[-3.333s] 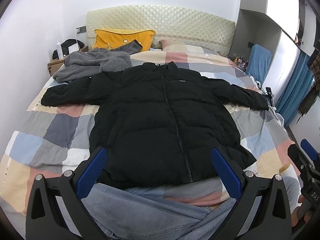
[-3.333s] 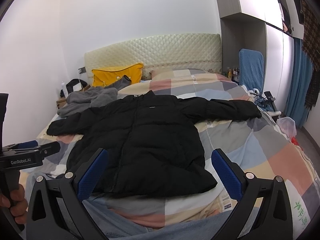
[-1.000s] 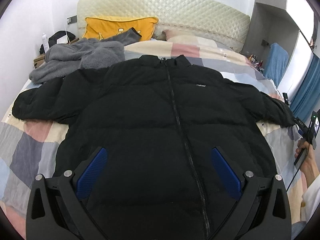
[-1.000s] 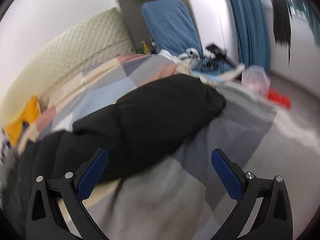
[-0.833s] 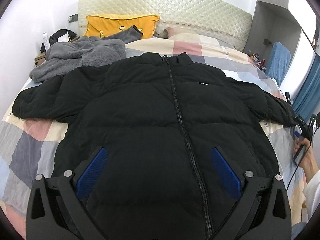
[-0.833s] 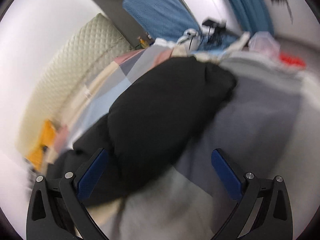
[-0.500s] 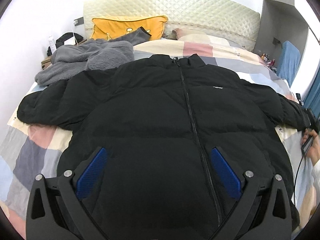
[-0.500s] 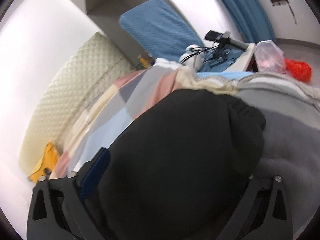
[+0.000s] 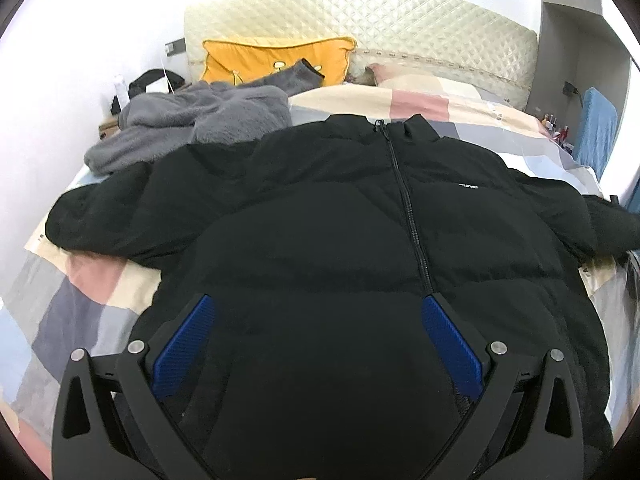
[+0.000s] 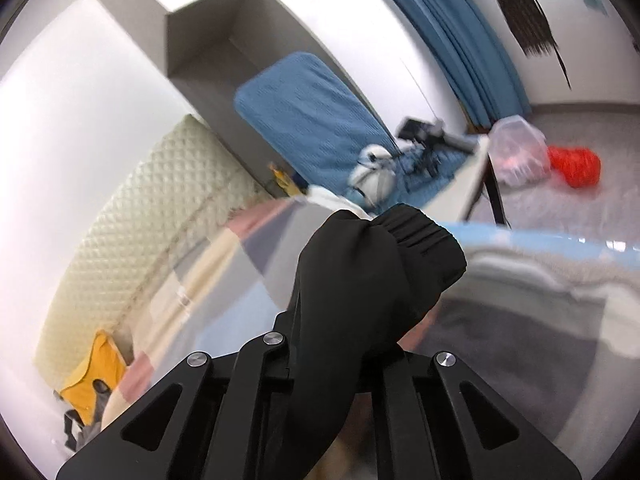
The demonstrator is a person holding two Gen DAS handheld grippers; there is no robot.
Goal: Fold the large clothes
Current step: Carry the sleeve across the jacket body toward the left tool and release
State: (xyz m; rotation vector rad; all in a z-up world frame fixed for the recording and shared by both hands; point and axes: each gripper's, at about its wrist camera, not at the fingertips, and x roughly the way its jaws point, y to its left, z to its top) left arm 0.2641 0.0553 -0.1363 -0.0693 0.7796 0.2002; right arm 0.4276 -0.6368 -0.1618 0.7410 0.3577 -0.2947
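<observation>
A black puffer jacket (image 9: 360, 220) lies zipped and face up on the checked bedspread (image 9: 80, 312), sleeves spread to both sides. My left gripper (image 9: 316, 340) is open and hovers over the jacket's lower front, its blue pads (image 9: 180, 352) wide apart. My right gripper (image 10: 332, 344) is shut on the jacket's right sleeve (image 10: 372, 264) near the ribbed cuff (image 10: 424, 236) and holds it off the bed. The right fingertips are hidden under the fabric.
A grey fleece garment (image 9: 192, 124) and a yellow pillow (image 9: 276, 56) lie near the quilted headboard (image 9: 400, 16). A blue chair (image 10: 312, 112) with cables, a clear bag (image 10: 516, 148) and a red object (image 10: 576, 164) stand beside the bed's right edge.
My right gripper moved to the right sleeve end, shut on it and lifted the cuff. My left gripper drifted slightly over the jacket and stayed open.
</observation>
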